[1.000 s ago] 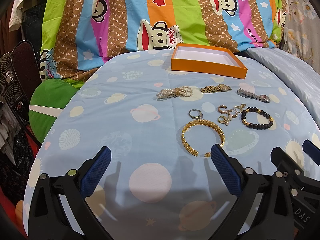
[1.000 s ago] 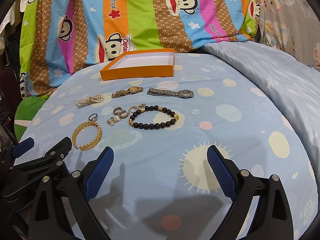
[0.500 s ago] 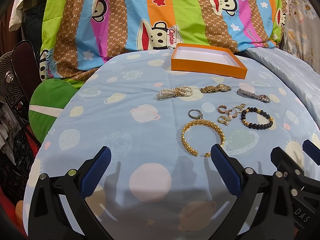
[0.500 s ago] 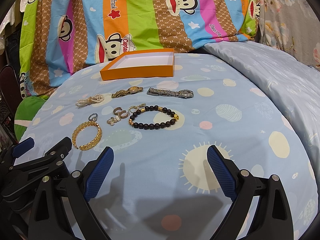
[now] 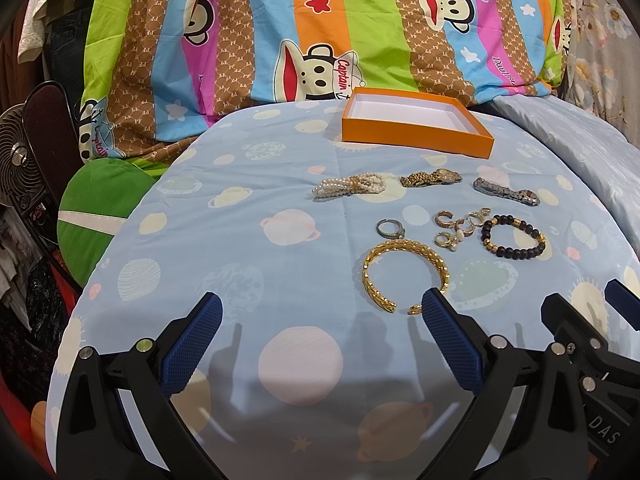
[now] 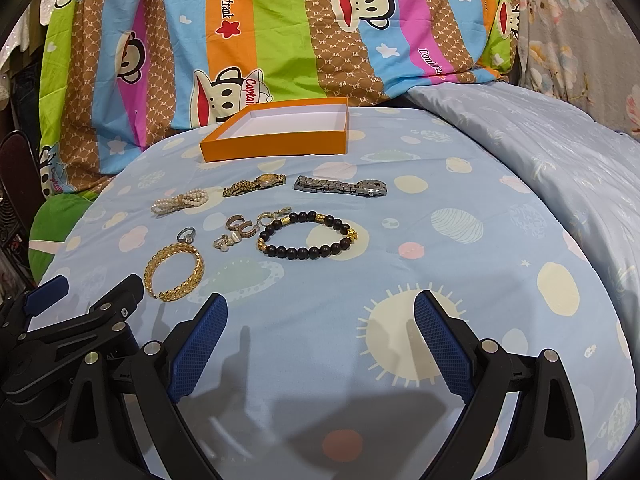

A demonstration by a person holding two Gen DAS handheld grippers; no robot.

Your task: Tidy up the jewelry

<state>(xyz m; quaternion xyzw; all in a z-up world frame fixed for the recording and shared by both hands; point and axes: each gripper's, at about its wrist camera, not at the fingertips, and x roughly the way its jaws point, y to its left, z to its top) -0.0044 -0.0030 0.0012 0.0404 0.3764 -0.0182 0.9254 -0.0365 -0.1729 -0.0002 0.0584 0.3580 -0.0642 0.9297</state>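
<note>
An empty orange box [image 5: 416,138] [image 6: 276,146] stands at the back of the blue bedsheet. In front of it lie a pearl bracelet [image 5: 350,186] [image 6: 180,201], a gold watch [image 5: 430,178] [image 6: 254,185], a silver watch [image 5: 506,192] [image 6: 340,187], a silver ring [image 5: 390,229] [image 6: 186,235], several small gold rings [image 5: 460,228] [image 6: 244,230], a dark bead bracelet [image 5: 514,237] [image 6: 306,236] and a gold bangle [image 5: 404,276] [image 6: 174,272]. My left gripper [image 5: 318,306] is open and empty, just short of the bangle. My right gripper [image 6: 320,306] is open and empty, nearer than the bead bracelet.
A striped cartoon-monkey blanket [image 5: 320,28] rises behind the box. A green cushion [image 5: 100,216] and a fan [image 5: 16,164] sit off the bed's left edge. A pale blue duvet [image 6: 540,152] mounds up on the right. The left gripper's body [image 6: 80,320] shows in the right wrist view.
</note>
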